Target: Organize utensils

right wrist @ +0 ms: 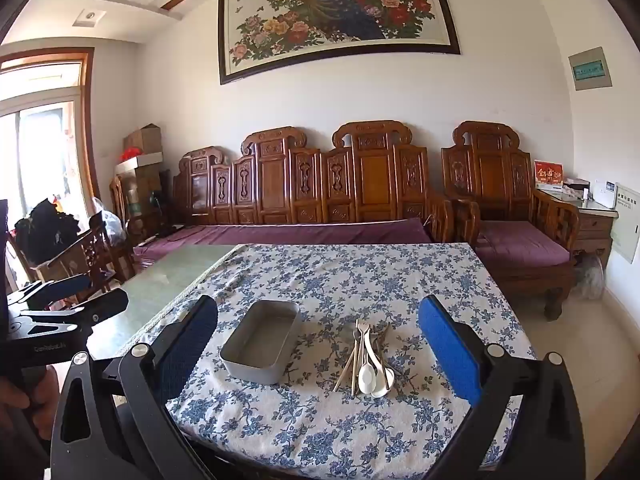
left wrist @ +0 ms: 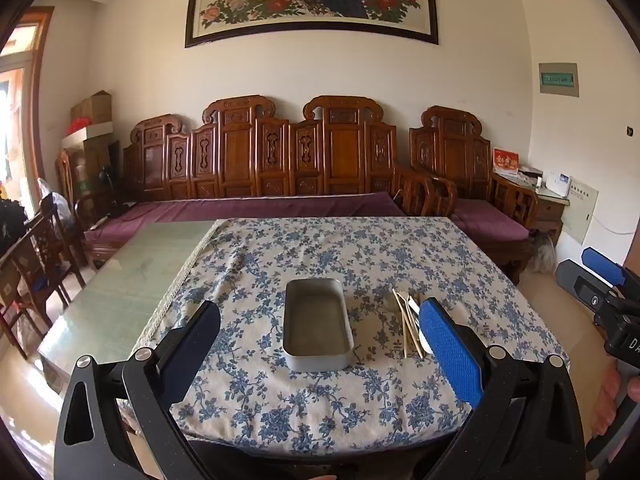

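Note:
An empty grey metal tray (left wrist: 318,324) stands on the blue-flowered tablecloth (left wrist: 280,408); it also shows in the right wrist view (right wrist: 262,340). To its right lies a pile of utensils (right wrist: 368,358): white spoons and pale chopsticks. In the left wrist view the pile (left wrist: 408,326) is partly hidden by my finger. My left gripper (left wrist: 320,328) is open and empty, held above the table's near edge, in line with the tray. My right gripper (right wrist: 318,328) is open and empty, held above the near edge, in line with tray and utensils.
The cloth covers the right part of a glass-topped table (left wrist: 120,288). A carved wooden sofa with purple cushions (left wrist: 260,208) stands behind it, an armchair (right wrist: 516,240) to the right, wooden chairs (left wrist: 36,264) to the left.

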{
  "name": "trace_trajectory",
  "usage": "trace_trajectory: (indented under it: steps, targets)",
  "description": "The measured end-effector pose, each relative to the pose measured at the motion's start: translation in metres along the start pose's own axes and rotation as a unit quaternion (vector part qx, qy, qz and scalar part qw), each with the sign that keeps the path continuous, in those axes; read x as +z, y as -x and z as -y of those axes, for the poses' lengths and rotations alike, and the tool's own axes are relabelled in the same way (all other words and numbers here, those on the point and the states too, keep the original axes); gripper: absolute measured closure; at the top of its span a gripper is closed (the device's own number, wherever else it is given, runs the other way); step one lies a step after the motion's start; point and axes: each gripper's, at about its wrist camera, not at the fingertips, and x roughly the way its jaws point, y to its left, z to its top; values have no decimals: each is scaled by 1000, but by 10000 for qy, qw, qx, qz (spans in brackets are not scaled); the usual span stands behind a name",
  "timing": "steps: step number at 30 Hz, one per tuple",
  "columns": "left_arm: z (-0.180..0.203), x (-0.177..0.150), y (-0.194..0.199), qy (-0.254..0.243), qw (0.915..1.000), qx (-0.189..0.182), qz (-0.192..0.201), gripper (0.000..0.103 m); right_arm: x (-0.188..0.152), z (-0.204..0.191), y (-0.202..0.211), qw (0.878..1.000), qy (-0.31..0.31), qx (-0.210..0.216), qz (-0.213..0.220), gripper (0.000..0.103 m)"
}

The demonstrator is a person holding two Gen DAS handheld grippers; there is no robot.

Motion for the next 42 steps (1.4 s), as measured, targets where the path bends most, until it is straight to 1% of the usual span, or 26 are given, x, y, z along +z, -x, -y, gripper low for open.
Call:
trace_trajectory:
  steps: [19,25,42]
  targets:
    - [4,1,1,1,10000,-12,31,6,2,1,2,10000,-2,8,41,2]
    - [0,11,10,11,10000,-12,45,6,2,1,2,10000,0,9,49,2]
    - [-2,6,10,21,10000,-24,81,6,2,0,2,10000,6,4,60,2]
